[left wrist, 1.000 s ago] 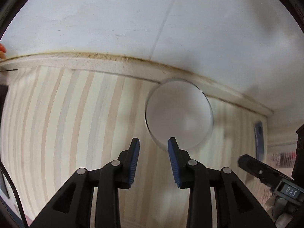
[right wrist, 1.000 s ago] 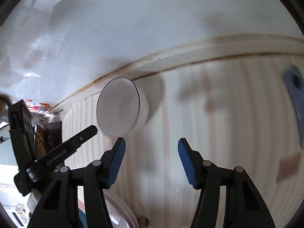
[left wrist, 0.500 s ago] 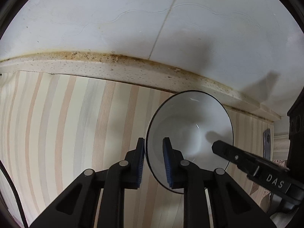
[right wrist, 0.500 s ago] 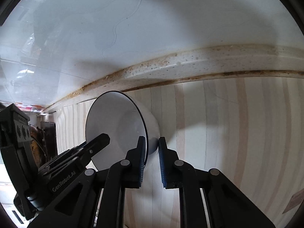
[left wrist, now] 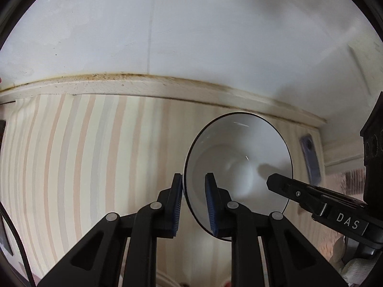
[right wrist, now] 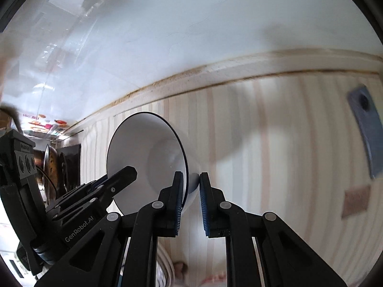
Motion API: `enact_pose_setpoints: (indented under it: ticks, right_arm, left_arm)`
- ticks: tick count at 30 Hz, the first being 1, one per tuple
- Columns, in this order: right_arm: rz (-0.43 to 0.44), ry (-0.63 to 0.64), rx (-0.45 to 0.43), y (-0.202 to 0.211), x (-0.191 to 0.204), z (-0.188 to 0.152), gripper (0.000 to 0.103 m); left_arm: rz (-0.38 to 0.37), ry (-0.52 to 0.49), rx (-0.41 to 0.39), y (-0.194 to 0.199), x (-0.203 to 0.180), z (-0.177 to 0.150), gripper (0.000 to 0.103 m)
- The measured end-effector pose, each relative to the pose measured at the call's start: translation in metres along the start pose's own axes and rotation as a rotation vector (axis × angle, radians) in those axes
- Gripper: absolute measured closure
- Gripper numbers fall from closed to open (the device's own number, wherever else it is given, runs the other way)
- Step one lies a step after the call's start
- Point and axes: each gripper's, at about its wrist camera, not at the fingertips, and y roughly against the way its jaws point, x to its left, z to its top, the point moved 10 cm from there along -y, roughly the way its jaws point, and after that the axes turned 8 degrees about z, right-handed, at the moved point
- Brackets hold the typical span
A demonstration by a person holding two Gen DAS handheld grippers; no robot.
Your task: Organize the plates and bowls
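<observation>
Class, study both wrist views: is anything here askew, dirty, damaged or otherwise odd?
The white bowl with a dark rim is tipped on its side, its rim clamped by both the left claw and the right claw. Brown grime lines the cream ledge below the white wall. Nothing looks spilled.

I'm clamping both tongs narrow, left tongs (left wrist: 193, 192) and right tongs (right wrist: 190, 191) each pinching a bowl (left wrist: 239, 157) rim.

Pastel striped cloth-covered countertop (left wrist: 79, 157) ran to a stained cream speckled backsplash ledge (left wrist: 134, 87), a flat grey-blue rectangular item (right wrist: 366, 129) lay on it, blurred, near the right end
</observation>
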Motion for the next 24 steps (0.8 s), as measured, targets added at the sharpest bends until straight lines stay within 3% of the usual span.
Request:
enact_pose_setpoints:
  ticks: [11, 18, 24]
  right_arm:
    - [-0.018, -0.042, -0.049, 0.089, -0.022, -0.113, 0.088]
    - [-0.046, -0.090, -0.026, 0.102, -0.051, -0.187, 0.088]
    - [-0.054, -0.130, 0.005, 0.092, -0.072, -0.221, 0.088]
  left_arm:
    - [-0.047, -0.115, 0.005, 0.050, -0.066, -0.087, 0.086]
    - [-0.059, -0.185, 0.047, 0.051, -0.089, -0.142, 0.086]
    - [-0.055, -0.228, 0.088, 0.044, -0.101, -0.174, 0.086]
